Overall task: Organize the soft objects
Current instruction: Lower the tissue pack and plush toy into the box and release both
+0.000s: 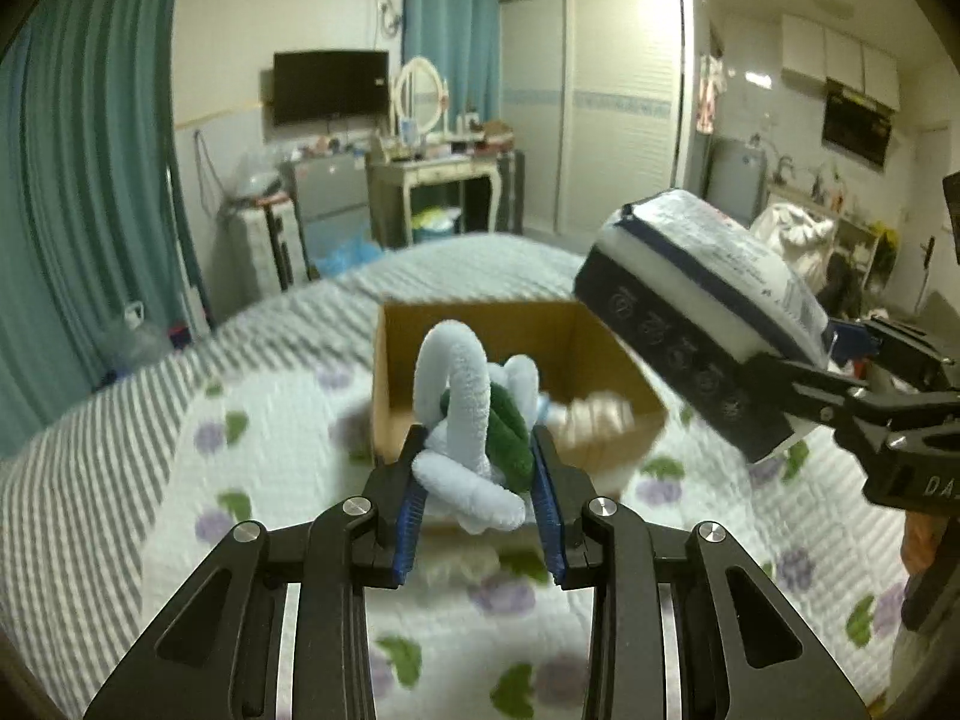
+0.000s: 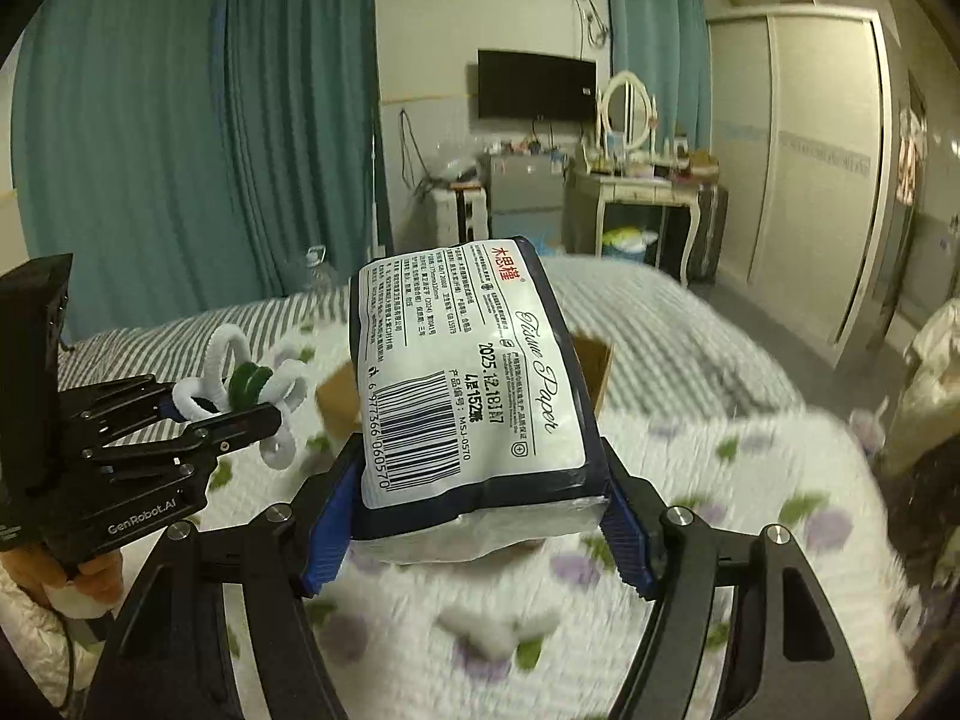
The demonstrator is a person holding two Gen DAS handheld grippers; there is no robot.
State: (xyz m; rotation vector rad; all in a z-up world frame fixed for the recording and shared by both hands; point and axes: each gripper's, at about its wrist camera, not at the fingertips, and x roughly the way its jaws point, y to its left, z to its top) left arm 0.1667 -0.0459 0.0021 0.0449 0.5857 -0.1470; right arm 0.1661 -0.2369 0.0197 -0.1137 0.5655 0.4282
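Right wrist: tissue pack (image 2: 474, 378) lengthwise, pointing away.

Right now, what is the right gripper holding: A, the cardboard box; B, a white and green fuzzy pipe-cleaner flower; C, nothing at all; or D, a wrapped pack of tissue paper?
D: the right gripper is clamped on the tissue pack, its blue pads pressing both sides, while the pipe-cleaner flower sits in the left gripper, and the cardboard box rests on the bed.
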